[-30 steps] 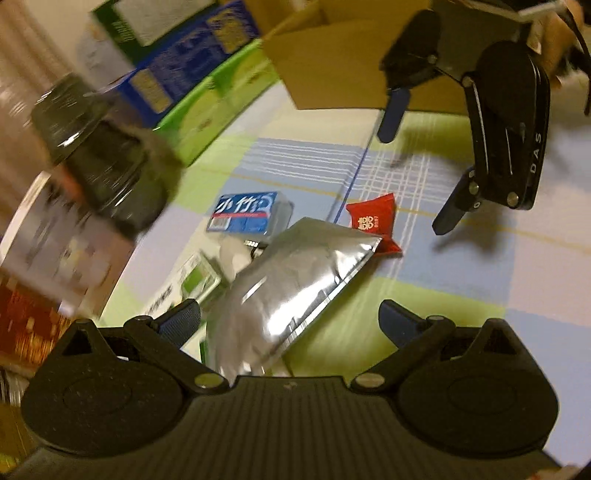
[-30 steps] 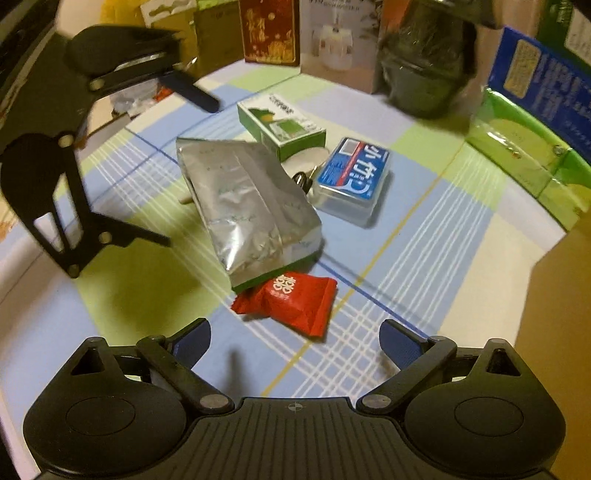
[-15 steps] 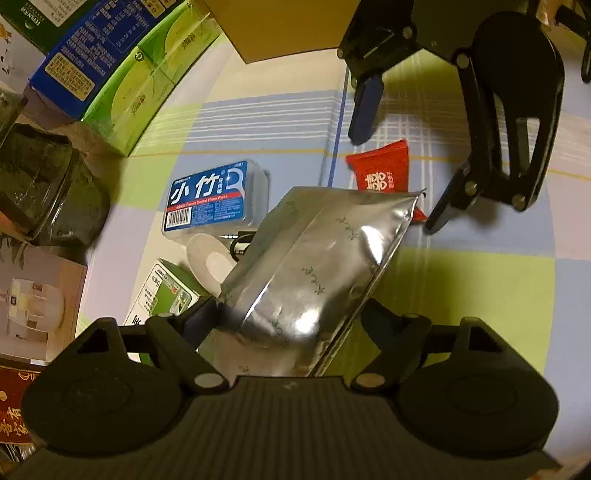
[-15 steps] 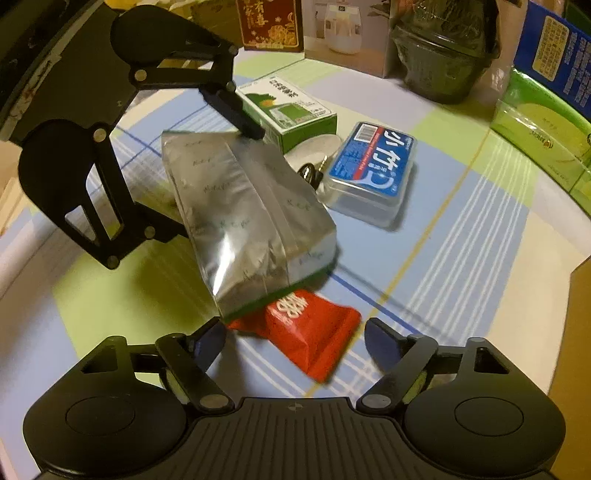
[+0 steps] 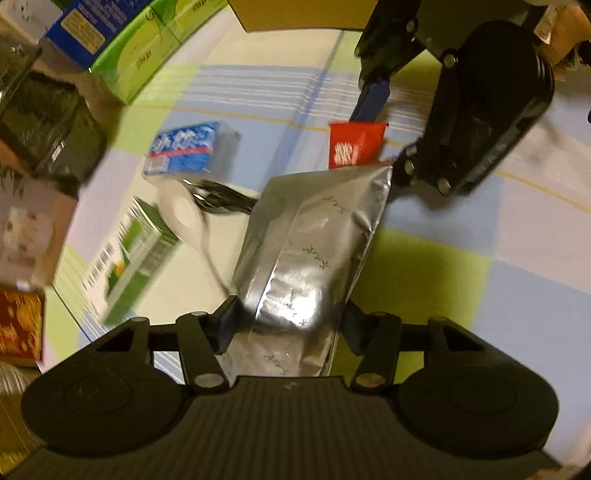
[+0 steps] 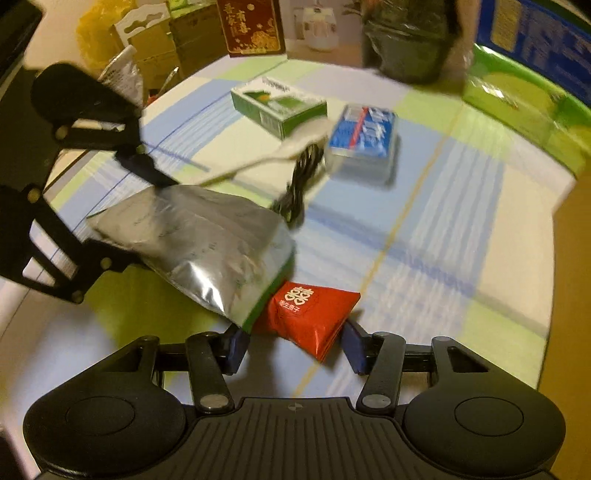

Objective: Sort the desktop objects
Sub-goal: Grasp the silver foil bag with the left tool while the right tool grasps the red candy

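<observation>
A silver foil pouch point(image 5: 306, 251) lies on the checked cloth, its far end resting on a red snack packet point(image 5: 351, 147). My left gripper point(image 5: 290, 325) is closing on the pouch's near end, and both pads touch its sides. In the right wrist view the pouch point(image 6: 207, 251) is creased where the left gripper point(image 6: 146, 221) pinches it. My right gripper point(image 6: 293, 347) is closing around the red packet point(image 6: 310, 314), with a pad against each end. From the left wrist view the right gripper point(image 5: 380, 144) straddles that packet.
Behind the pouch lie a blue-and-white plastic box point(image 6: 364, 136), a green carton point(image 6: 280, 103), a white spoon point(image 5: 184, 214) and a dark braided cord point(image 6: 299, 184). Green tissue packs point(image 5: 140, 62), a dark container point(image 6: 406, 48) and a cardboard box point(image 5: 295, 14) ring the cloth.
Both grippers have come down and narrowed from wide open. The left one now pinches the pouch's near end, and the right one has closed in around the red packet.
</observation>
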Available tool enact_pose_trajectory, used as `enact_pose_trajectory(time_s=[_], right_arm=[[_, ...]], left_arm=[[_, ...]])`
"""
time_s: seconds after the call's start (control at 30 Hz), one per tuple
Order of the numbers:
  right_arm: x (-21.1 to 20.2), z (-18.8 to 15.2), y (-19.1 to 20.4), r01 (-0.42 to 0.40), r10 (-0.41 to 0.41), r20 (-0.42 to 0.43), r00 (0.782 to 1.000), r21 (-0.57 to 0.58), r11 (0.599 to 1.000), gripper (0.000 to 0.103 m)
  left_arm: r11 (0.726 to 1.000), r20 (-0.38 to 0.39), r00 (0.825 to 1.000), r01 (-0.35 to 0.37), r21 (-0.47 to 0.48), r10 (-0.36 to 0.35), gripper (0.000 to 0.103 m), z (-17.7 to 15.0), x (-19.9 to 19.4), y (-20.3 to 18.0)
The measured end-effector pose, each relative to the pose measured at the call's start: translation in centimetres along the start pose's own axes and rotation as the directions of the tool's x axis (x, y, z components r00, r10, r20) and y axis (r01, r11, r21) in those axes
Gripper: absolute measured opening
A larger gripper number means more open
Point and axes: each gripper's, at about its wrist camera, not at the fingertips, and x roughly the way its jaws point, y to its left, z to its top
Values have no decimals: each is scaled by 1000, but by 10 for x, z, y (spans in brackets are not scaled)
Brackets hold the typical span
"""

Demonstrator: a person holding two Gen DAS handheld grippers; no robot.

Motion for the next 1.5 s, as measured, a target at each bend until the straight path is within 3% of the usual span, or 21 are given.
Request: enact_pose_trajectory(time_s=[0.2, 0.33, 0.43, 0.57, 0.77, 0.83, 0.97, 1.07, 1.13, 1.37, 1.5], right_arm=[[-31, -44, 5, 19, -16, -37, 999, 88, 996, 52], [-49, -70, 11, 61, -58, -32, 998, 93, 994, 71], [-59, -80, 14, 78, -79, 1, 997, 103, 992, 80], [-63, -81, 13, 94, -103, 42, 994, 165, 982, 87], [-52, -75, 11, 114, -126, 52, 991, 193, 975, 87], [-47, -73, 9, 112, -124, 49, 991, 197, 974, 86], [-40, -72, 11, 140, -149, 41, 988, 163, 977, 73], [-41, -72, 12, 161, -170, 51, 984, 140, 977, 51], [-41, -72, 12, 176, -184, 52, 982, 127, 976, 45], [-52, -81, 10, 156, -168, 62, 984, 169, 973, 42], [-67, -92, 9, 137, -158, 78, 984, 224, 965, 42]], left_arm=[[990, -27, 999, 33, -137, -38, 50, -6, -23, -46], [980, 10, 996, 89, -178, -88, 57, -11, -38, -67], [980, 30, 994, 106, -169, -103, 62, -15, -48, -74], [979, 56, 990, 135, -155, -127, 82, -15, -51, -63], [971, 68, 980, 194, -141, -186, 85, -11, -37, -50], [967, 67, 977, 212, -144, -204, 85, -11, -31, -47], [951, 67, 966, 258, -170, -250, 84, -11, -19, -41], [945, 56, 961, 277, -172, -271, 81, -10, -12, -40], [943, 50, 959, 284, -171, -280, 80, -9, -9, -41], [945, 31, 967, 253, -210, -252, 58, -7, -9, -55], [933, 31, 970, 241, -267, -241, 54, -8, -16, -68]])
